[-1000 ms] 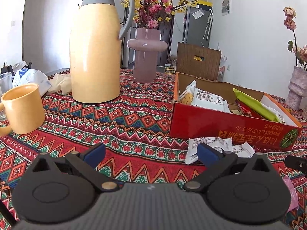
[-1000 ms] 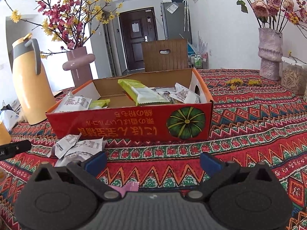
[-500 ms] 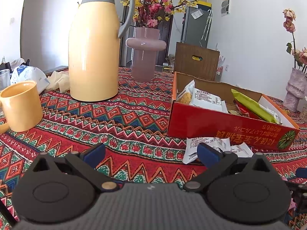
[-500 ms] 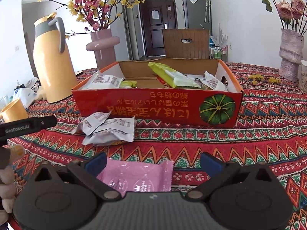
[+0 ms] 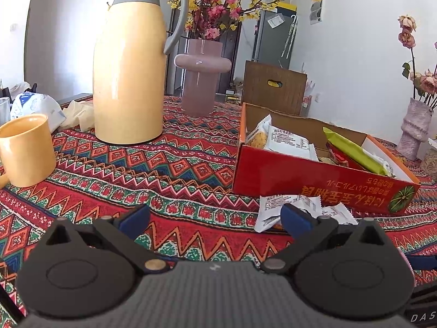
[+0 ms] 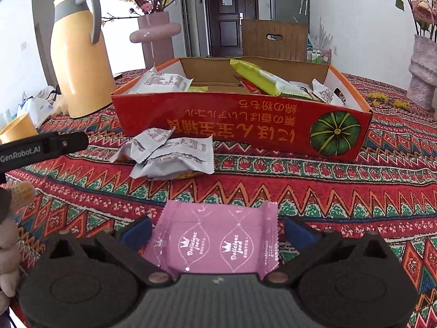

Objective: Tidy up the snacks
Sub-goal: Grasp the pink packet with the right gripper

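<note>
Between spread fingers of R gripper: pink snack pack, ungripped. L gripper spread wide, empty.

Patterned tablecloth, red snack box, white packets, pink packet, yellow jug, mug, vases

A glossy pink plastic wrapper lies on the woven patterned cloth covering the tabletop, near a matt red cardboard box and a smooth, shiny yellow jug.
</note>
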